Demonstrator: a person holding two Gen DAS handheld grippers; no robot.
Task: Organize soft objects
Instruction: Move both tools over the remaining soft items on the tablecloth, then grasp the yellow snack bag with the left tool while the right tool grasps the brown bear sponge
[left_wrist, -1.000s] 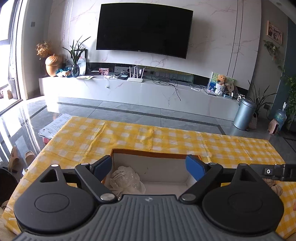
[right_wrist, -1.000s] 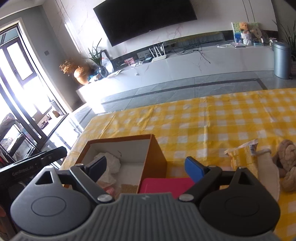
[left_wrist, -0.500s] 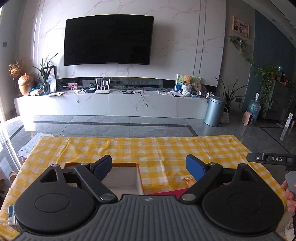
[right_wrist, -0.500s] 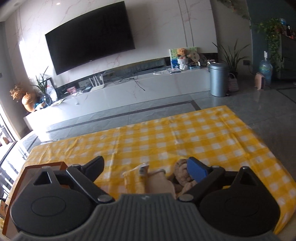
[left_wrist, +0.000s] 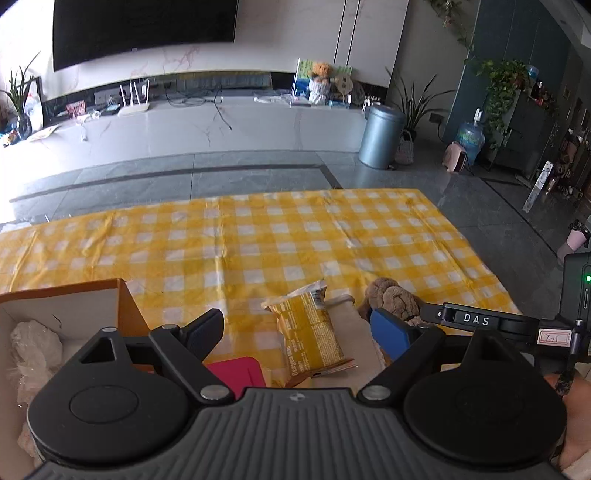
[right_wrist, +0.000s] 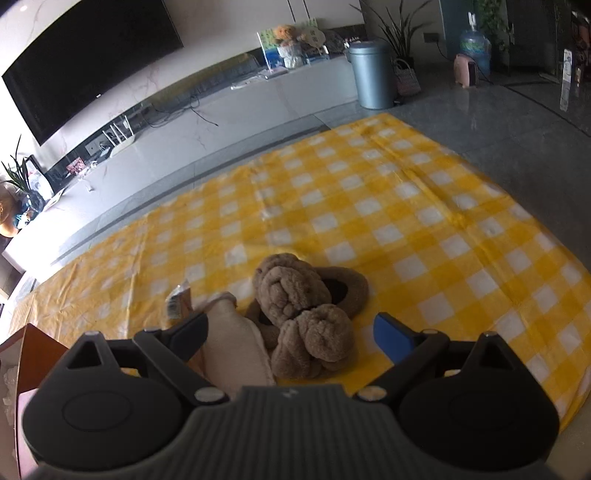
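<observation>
A brown knotted plush (right_wrist: 299, 314) lies on the yellow checked tablecloth (right_wrist: 369, 206), between the fingers of my open right gripper (right_wrist: 295, 338). A beige soft pouch (right_wrist: 236, 347) lies just left of it. In the left wrist view my open left gripper (left_wrist: 303, 334) hovers over a yellow snack packet (left_wrist: 310, 336), with a pink pad (left_wrist: 240, 371) near its left finger and the plush (left_wrist: 391, 301) by its right finger. An open cardboard box (left_wrist: 125, 314) at the left holds a crumpled white plastic bag (left_wrist: 35, 347).
The table's right edge drops to a grey tiled floor (left_wrist: 498, 214). A white TV bench (left_wrist: 207, 122), a black TV (right_wrist: 88, 59) and a metal bin (left_wrist: 380, 136) stand beyond the table. The right gripper's body (left_wrist: 476, 319) reaches in at the left wrist view's right.
Both grippers have swung right, away from the box, and now point down at the soft items. Both stay open and empty.
</observation>
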